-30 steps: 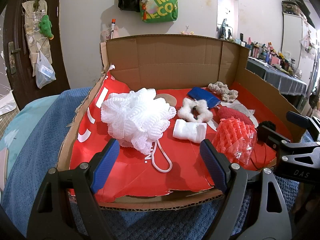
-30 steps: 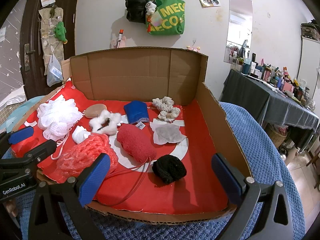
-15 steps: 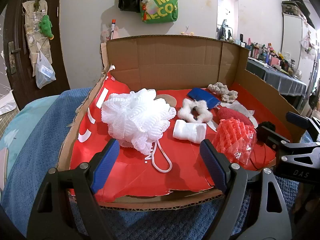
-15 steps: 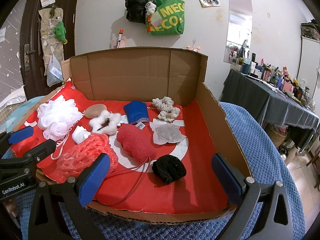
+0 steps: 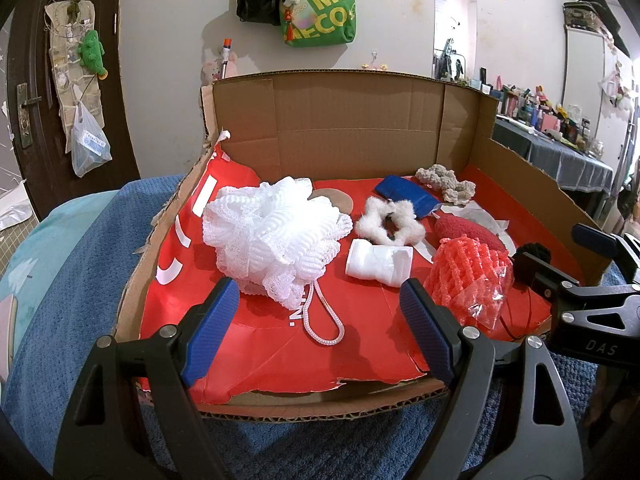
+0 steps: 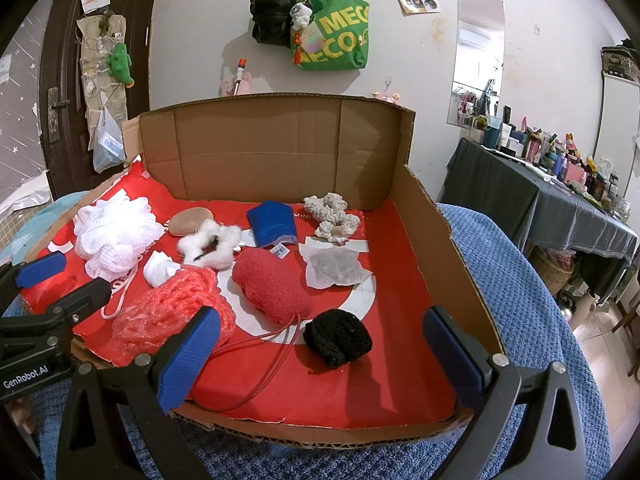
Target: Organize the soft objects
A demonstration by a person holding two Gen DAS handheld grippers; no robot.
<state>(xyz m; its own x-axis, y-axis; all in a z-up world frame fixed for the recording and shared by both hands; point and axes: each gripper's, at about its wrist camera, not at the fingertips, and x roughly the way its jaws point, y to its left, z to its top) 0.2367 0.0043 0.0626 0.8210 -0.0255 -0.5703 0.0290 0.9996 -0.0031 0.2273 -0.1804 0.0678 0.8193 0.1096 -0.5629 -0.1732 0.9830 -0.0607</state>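
Observation:
An open cardboard box (image 5: 344, 120) (image 6: 432, 220) with a red floor holds several soft objects. A white mesh bath pouf (image 5: 272, 236) (image 6: 114, 236) lies at the left, with a white fluffy scrunchie (image 5: 390, 224) (image 6: 210, 242) and a small white roll (image 5: 378, 262) beside it. Red net foam (image 5: 468, 276) (image 6: 172, 312), a red knit pouch (image 6: 272, 286), a black knit ball (image 6: 338, 336), a blue cloth (image 6: 272, 224) and a beige chenille scrunchie (image 6: 332, 214) lie further right. My left gripper (image 5: 318, 318) stands open at the box's front edge before the pouf. My right gripper (image 6: 320, 350) is open near the black ball.
The box rests on a blue textured blanket (image 6: 500, 264). A white paper sachet (image 6: 336, 268) and a tan pad (image 6: 190, 220) also lie inside. A dark door (image 5: 24, 80) is at the left, bags hang on the wall (image 6: 328, 36), and a cluttered table (image 6: 560, 184) stands at the right.

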